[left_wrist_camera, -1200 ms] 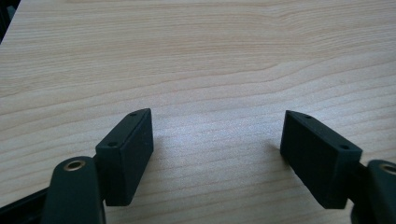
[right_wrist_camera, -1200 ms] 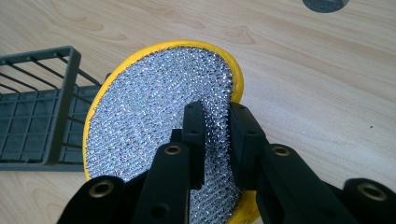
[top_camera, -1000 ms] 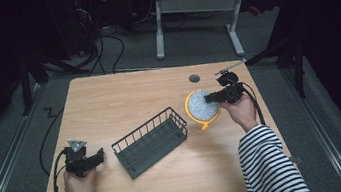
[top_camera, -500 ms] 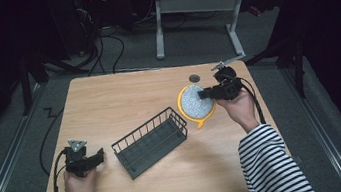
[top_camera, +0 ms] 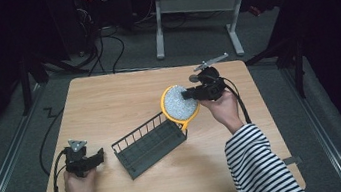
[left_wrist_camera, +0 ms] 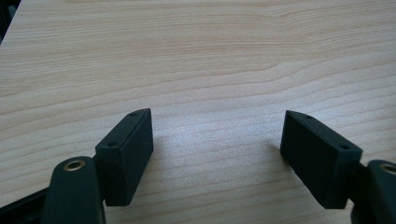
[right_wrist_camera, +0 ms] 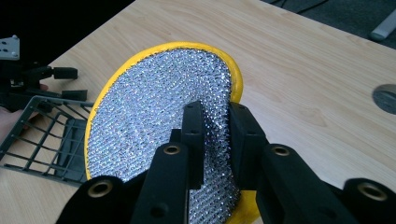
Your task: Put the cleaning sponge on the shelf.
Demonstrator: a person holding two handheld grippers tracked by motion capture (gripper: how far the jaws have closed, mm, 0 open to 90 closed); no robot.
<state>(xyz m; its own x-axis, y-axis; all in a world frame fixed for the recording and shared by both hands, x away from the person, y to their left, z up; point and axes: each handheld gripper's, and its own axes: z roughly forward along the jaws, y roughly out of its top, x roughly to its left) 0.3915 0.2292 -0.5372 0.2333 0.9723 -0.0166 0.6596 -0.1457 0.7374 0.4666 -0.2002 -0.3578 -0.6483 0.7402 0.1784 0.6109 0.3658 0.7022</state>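
The right gripper (top_camera: 189,93) was clamped on the yellow strainer (top_camera: 178,103), probably bound for the wire basket (top_camera: 150,143), not yet in; the left gripper (top_camera: 97,156) sat open.

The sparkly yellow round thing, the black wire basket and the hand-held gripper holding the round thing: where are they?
Yellow-rimmed sparkly disc (right_wrist_camera: 154,112), right gripper view, on its silver mesh face.
Black wire basket (top_camera: 149,146), high view, on its near long side wall.
Right hand-held gripper (right_wrist_camera: 215,122), right gripper view, midway between its fingertips, shut on the disc's edge.

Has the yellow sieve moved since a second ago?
Yes. The yellow sieve, held by the right hand-held gripper, has shifted left toward the wire basket.
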